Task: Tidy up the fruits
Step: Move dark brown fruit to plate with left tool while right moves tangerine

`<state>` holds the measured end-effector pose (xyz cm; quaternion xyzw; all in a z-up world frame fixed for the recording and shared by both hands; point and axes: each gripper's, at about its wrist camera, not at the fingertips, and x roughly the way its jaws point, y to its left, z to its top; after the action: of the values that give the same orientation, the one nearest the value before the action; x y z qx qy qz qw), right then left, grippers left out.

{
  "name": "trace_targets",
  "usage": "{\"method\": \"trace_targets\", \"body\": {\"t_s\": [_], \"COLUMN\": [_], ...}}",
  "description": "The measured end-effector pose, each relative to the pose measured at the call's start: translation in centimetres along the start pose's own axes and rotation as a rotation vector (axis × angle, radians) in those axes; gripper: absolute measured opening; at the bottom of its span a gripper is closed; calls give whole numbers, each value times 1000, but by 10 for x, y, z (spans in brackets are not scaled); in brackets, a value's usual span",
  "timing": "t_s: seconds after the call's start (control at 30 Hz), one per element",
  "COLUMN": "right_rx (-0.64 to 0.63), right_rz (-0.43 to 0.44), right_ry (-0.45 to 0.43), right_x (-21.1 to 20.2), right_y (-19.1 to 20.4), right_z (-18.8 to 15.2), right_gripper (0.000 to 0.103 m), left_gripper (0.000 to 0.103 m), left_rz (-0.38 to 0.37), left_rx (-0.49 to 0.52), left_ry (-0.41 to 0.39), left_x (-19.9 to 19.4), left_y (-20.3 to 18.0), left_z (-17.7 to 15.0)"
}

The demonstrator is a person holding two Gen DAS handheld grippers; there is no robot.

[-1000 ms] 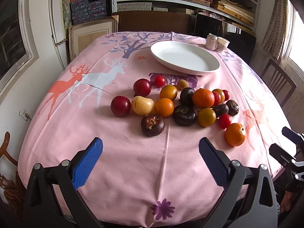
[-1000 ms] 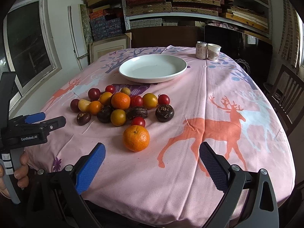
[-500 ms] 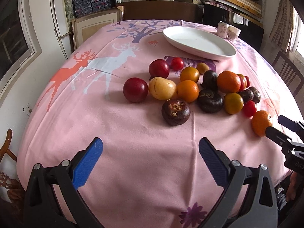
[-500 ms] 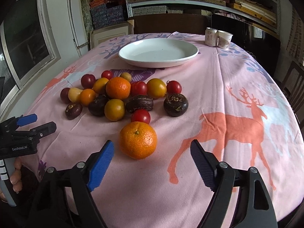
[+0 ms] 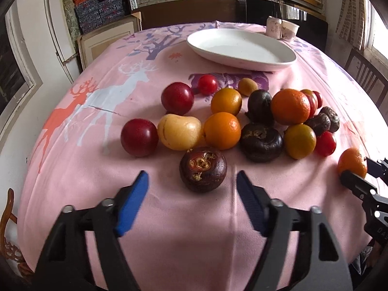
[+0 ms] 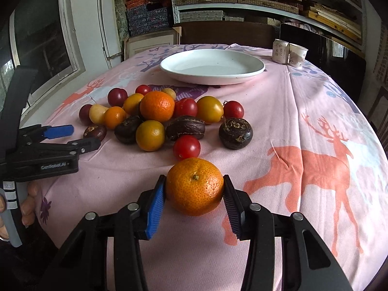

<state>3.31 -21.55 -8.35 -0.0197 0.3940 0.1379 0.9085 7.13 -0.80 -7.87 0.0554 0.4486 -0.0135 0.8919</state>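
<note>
A pile of fruit lies on the pink tablecloth: red plums, oranges, dark brown round fruits, a yellow fruit (image 5: pixel 179 132). A white plate (image 5: pixel 241 48) stands empty behind the pile; it also shows in the right wrist view (image 6: pixel 212 66). My left gripper (image 5: pixel 191 186) is open, its blue pads either side of a dark brown fruit (image 5: pixel 203 169), apart from it. My right gripper (image 6: pixel 194 190) has its pads closed against a lone orange (image 6: pixel 194 186) that sits on the cloth in front of the pile. That orange shows at the right in the left wrist view (image 5: pixel 351 163).
A can (image 6: pixel 280 51) and a paper cup (image 6: pixel 297 54) stand behind the plate. Shelves with boxes fill the back wall. A dark chair (image 5: pixel 366 72) stands to the right of the table. The table edge curves down on all near sides.
Both grippers moved forward and down toward the fruit. The left jaws narrowed around the dark fruit. The right jaws closed onto the lone orange.
</note>
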Motion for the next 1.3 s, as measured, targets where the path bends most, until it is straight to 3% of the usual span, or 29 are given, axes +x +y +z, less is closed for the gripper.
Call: {"method": "trace_targets", "body": {"t_s": [0.1,0.2,0.47,0.63,0.77,0.97,1.17,1.3], "right_rx": [15,21,56,97,105,132,174,179], "right_rz": [16,30,79,131,125,88,94,81], "right_ry": [-3,-4,-5,-36,-81,-121,-61,-10], "right_x": [-3,-3,-6,-14,-16,7,66,103], "right_y": [-6,-10,-20,-34,-45,-69,-90,-91], "right_z": [-2,-3,-3,15,49,125,191,206], "right_gripper": [47,47,47,46,46,47,47,47], "left_gripper": [53,40,39,39,39,40,40,40], "left_rz": [-18,-30,-59,-85,-112,-142,-160,-190], "left_rx": [2,9,25,29,51,83,81,45], "left_ry": [-8,-25,-65,-110,-142,-157,-61,21], "left_x": [4,4,-7,-27,-31,-2,65,107], "left_y": [-2,-5,-9,-11,-17,-33,-51,-52], "left_z": [2,2,-7,5,40,125,197,212]}}
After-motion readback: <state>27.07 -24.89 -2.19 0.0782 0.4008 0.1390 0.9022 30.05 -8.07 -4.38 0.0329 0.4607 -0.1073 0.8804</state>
